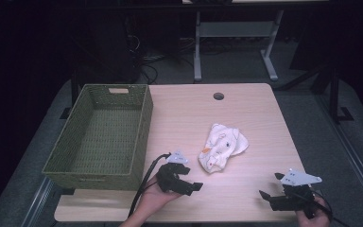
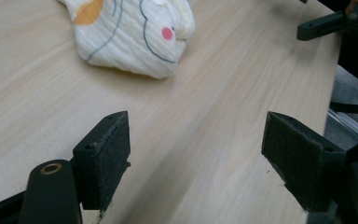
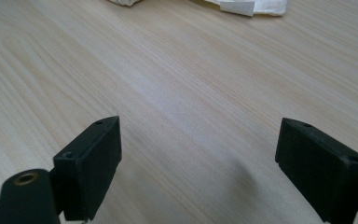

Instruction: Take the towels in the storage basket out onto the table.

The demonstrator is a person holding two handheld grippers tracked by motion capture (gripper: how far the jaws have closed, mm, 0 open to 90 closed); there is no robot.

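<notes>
A small crumpled cloth (image 1: pixel 222 145), cream with printed cartoon lines, an orange patch and a pink dot, lies near the middle of the light wooden table (image 1: pixel 246 104), a little right of the green woven basket (image 1: pixel 56 161) that stands at the table's left. The left gripper (image 1: pixel 194 186) hovers near the front edge, just near and left of the cloth, its jaws spread wide with nothing between them. The right gripper (image 1: pixel 270 186) sits at the near right corner, well apart from the cloth, jaws likewise wide and empty.

The cloth looks light, soft and limp; it will likely sag and unfold when lifted rather than keep its shape. The ribbed weave should give the pads (image 2: pixel 103 154) some friction. A good hold is probably a raised fold at its near end, pinched through several layers so it does not slip free.
</notes>
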